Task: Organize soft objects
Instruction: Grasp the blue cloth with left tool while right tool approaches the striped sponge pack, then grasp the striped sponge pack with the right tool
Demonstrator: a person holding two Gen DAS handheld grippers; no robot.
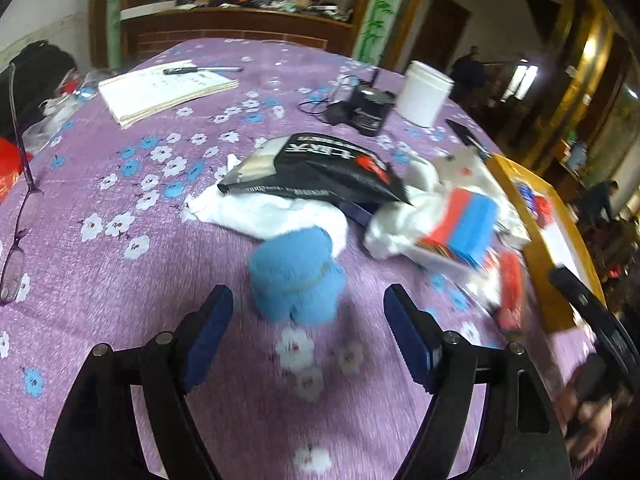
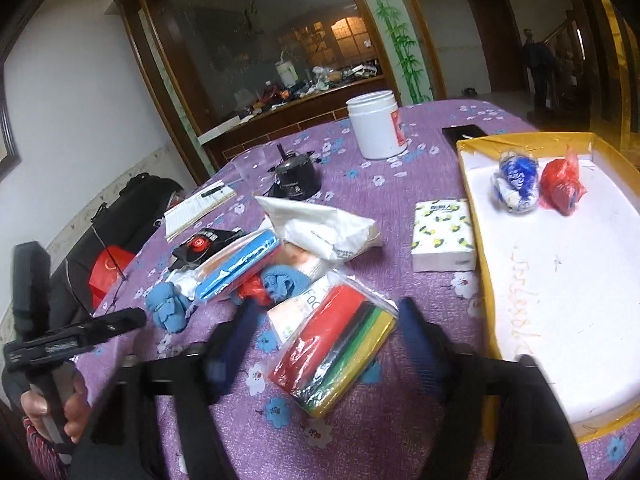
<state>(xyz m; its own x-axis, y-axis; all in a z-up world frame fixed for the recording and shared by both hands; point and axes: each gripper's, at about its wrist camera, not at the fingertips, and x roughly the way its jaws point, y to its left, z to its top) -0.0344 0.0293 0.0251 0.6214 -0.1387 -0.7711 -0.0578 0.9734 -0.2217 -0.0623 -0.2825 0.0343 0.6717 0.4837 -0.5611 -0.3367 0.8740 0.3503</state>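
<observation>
Grippers left [image 1: 308, 326], right [image 2: 326, 338] spread wide, empty; fuzzy blue towel roll [image 1: 296, 278] between left pads.

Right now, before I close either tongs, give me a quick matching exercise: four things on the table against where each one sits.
Things:
1. blue plush toy
2. pack of coloured sheets
3. red bundle
4. pen

Places:
A. on the notebook
B. between the open right tongs
C. inside the yellow-rimmed box
D. just ahead of the open left tongs

Pairs: 1-D, 2-B, 3-C, 4-A
</observation>
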